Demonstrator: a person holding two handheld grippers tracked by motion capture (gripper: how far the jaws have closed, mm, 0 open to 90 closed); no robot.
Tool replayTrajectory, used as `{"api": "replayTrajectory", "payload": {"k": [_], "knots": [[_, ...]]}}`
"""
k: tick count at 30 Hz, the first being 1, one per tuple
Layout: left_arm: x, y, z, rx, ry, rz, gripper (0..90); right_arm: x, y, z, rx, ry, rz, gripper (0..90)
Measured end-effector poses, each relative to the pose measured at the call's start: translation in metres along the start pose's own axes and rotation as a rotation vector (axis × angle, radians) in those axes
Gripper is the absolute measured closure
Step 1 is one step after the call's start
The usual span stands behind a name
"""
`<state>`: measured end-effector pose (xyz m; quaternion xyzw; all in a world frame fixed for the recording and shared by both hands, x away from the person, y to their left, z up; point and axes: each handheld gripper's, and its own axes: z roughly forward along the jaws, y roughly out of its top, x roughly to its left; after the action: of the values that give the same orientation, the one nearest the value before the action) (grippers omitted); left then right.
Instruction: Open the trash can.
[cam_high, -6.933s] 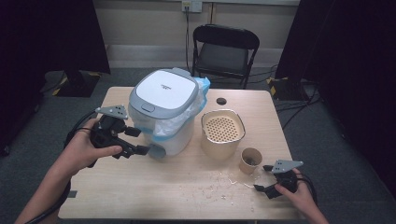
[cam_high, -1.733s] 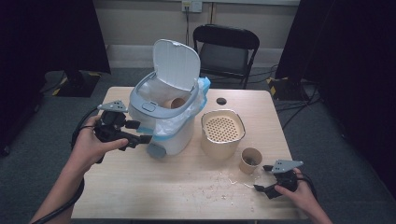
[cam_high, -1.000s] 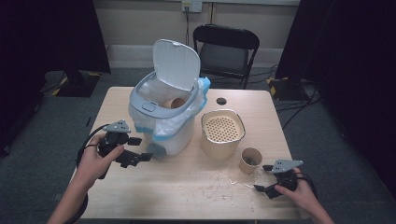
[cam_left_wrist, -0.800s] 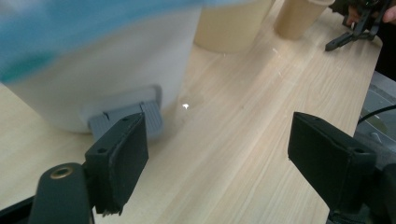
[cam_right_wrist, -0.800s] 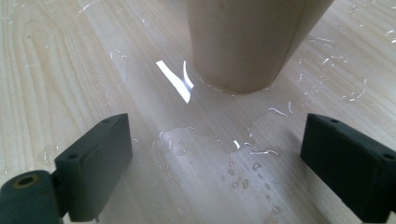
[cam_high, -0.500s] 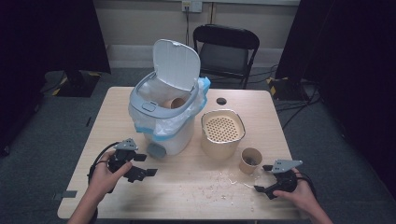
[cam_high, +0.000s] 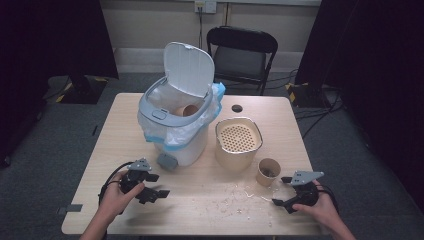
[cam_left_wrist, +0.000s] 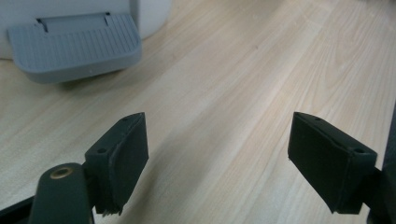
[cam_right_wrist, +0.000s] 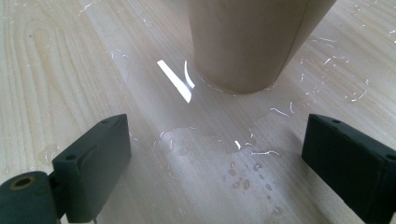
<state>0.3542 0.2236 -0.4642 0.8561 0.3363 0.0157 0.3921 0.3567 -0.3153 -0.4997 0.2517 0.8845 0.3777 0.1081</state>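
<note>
bin (cam_high: 175, 132) lid is up, one cup already inside. next: paper cup (cam_high: 268, 172) standing near the right gripper (cam_high: 288, 191), jaws open and empty, straight ahead of them. grip it mid-wall, lightly, it'll crush. watch the wet table (cam_high: 200, 210). left gripper (cam_high: 156, 186) open, idle by the pedal (cam_left_wrist: 74, 44).

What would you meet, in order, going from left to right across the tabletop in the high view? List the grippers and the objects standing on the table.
left gripper → white pedal bin with its lid up → beige perforated container → paper cup → right gripper
</note>
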Motion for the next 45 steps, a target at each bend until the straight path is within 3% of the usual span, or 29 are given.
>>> {"api": "replayTrajectory", "payload": {"k": [10, 17, 28, 35, 42, 45], "knots": [[0.006, -0.009, 0.008, 0.011, 0.001, -0.011, 20.0, 0.0, 0.0, 0.0, 0.0, 0.0, 0.001, 7.3], [0.009, -0.014, 0.013, 0.03, 0.023, 0.02, 19.8, -0.003, 0.0, 0.0, -0.005, -0.004, 0.005, 9.5], [0.008, -0.024, 0.015, 0.008, 0.018, 0.138, 14.8, -0.008, 0.001, -0.002, -0.006, -0.012, 0.007, 15.0], [0.01, -0.029, 0.015, -0.023, 0.004, 0.15, 14.0, -0.009, 0.007, -0.003, -0.011, -0.022, 0.003, 15.7], [0.01, -0.033, 0.016, -0.029, 0.011, 0.241, 13.1, -0.01, 0.012, -0.005, -0.031, -0.025, 0.013, 15.3], [0.008, -0.033, 0.018, -0.023, 0.005, 0.256, 11.0, -0.011, 0.014, -0.005, -0.029, -0.02, 0.014, 15.3]]}}
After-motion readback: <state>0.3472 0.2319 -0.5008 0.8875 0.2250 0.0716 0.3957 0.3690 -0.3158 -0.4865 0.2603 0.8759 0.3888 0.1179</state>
